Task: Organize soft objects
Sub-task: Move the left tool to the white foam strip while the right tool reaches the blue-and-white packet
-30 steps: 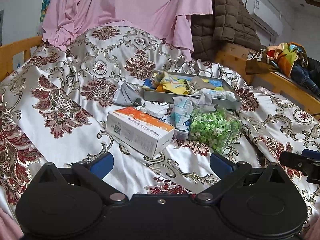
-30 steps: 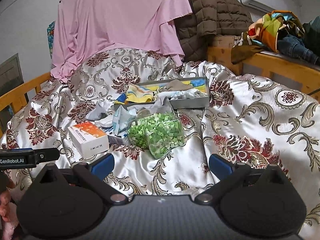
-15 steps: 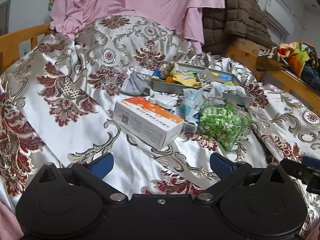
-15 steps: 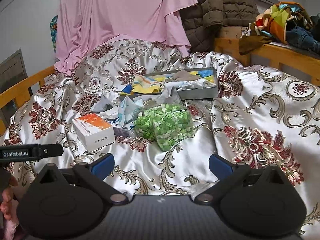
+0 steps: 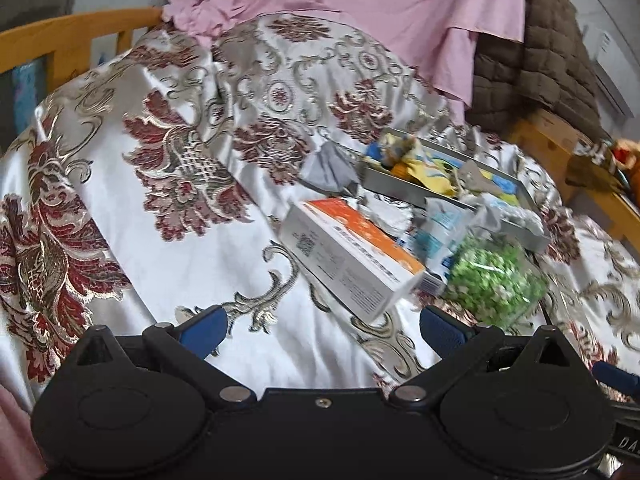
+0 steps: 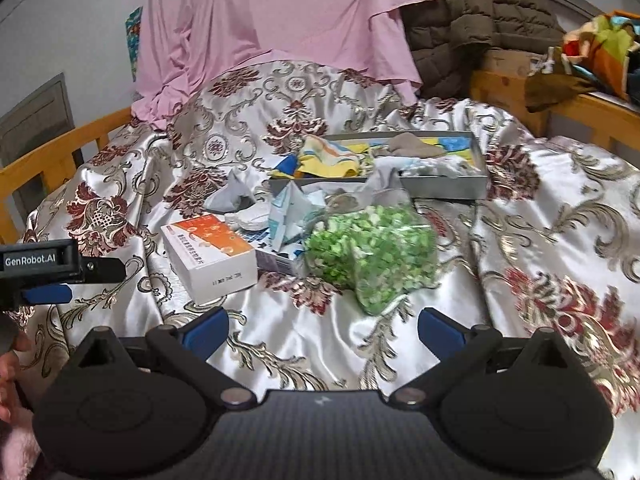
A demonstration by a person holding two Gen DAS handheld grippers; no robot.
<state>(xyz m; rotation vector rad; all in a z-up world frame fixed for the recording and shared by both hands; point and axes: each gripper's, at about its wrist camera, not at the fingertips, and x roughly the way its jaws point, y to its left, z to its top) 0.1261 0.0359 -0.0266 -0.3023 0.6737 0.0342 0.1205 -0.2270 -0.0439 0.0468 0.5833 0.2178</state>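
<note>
On the satin bedspread lies a pile: a white and orange carton, a clear bag of green pieces, light blue packets and a grey cloth. Behind them a grey tray holds a yellow cloth and other soft items. My left gripper is open, short of the carton. Open too, my right gripper hangs just short of the green bag. The left gripper's side shows at the left edge of the right wrist view.
A pink sheet and a brown quilted jacket hang behind the bed. Wooden rails run on the left and right. Colourful clothes lie on the right shelf. A person's fingers show at the left edge.
My left gripper has swung left and closer, so the carton and pile now sit right of centre. My right gripper has moved forward towards the green bag. Both stay open.
</note>
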